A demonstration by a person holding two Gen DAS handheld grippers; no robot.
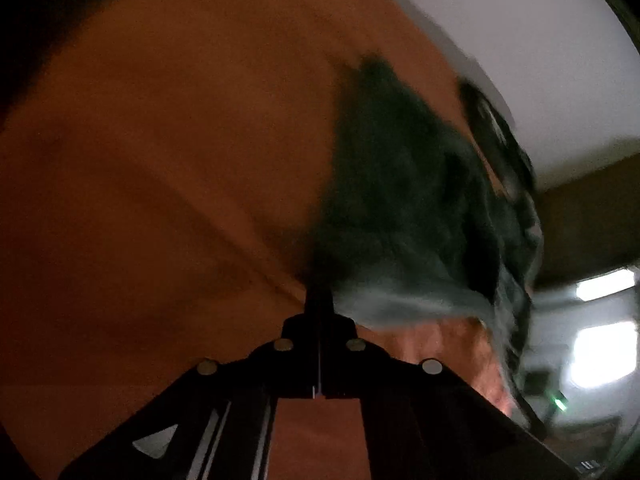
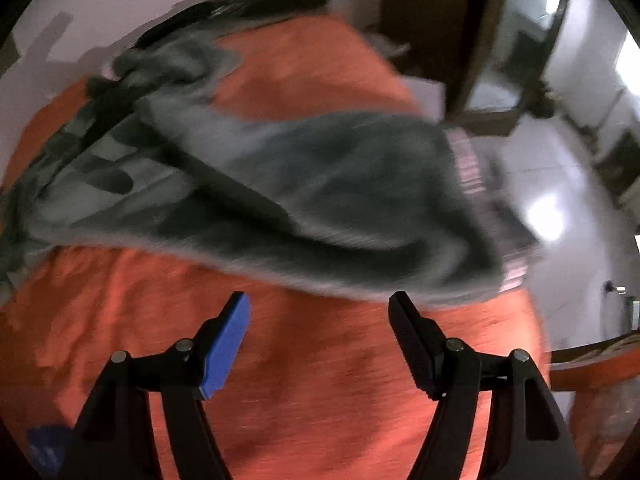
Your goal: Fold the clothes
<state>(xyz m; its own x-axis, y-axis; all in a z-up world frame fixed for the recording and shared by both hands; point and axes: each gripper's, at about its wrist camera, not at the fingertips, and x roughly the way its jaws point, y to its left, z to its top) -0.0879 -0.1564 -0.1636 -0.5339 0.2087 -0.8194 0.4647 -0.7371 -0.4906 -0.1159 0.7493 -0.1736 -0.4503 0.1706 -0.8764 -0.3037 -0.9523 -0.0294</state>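
Lying crumpled on the orange cloth (image 2: 320,360), the grey-green garment (image 2: 320,200) is seen as a loose heap toward the far side of the covered surface; whether that surface is a bed or a tabletop cannot be told. Both views are blurred, so the garment's kind and its edges cannot be made out. The left gripper (image 1: 319,300) is seen with its fingers pressed fully together, their tips at the near edge of the dark fabric in the left wrist view; whether a pinch of cloth is caught between them cannot be told. The right gripper (image 2: 320,304) is held with its fingers spread wide and nothing between them, just short of the near hem of the heap.

The step in hand is judged to be the first taking-up of the garment, before any fold is made. For the next move, a second hold by the right fingers on an edge well apart from the left ones is called for, so that the piece can be lifted, spread flat and smoothed.
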